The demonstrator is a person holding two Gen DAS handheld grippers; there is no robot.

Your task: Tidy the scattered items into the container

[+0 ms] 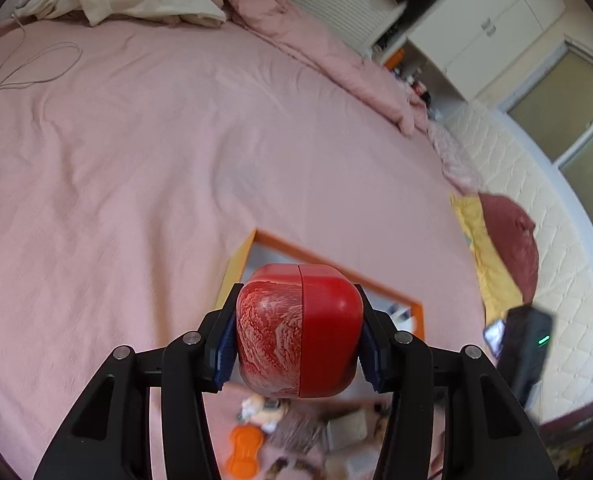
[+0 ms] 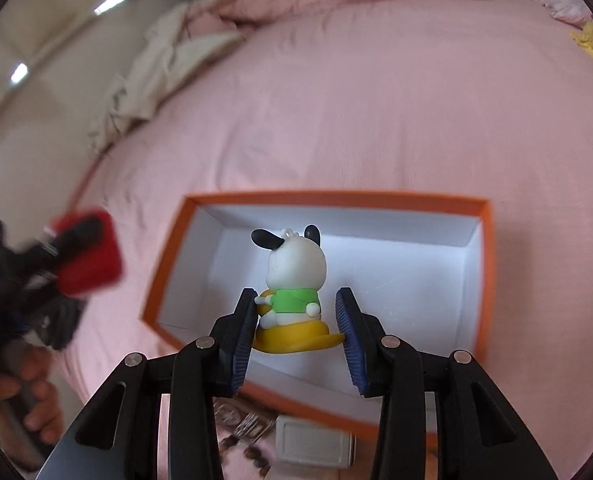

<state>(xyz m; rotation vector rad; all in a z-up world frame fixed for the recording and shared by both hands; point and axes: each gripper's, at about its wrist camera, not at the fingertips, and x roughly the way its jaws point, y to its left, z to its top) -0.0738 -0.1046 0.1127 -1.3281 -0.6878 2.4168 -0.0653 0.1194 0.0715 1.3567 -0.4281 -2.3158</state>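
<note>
Pink-sheeted bed [image 2: 376,100] carrying an orange box [image 2: 336,199]. Left gripper [image 1: 298,334] pinches a red case [image 1: 300,328]; right gripper [image 2: 298,334] clamps a dog figurine [image 2: 292,292] above the box.

Orange box [image 2: 486,280] open on top, its white floor mostly bare: clear drop path. Only thing standing over it is the dog figurine [image 2: 292,292], between the right gripper's [image 2: 298,334] pads. Pink bed sheet [image 1: 136,168] beyond the box wide open. Clutter crowds the near edge: orange toy [image 1: 243,454], small white box [image 2: 314,446]. Left gripper [image 2: 78,254] with its red block blocks the box's left flank.
</note>
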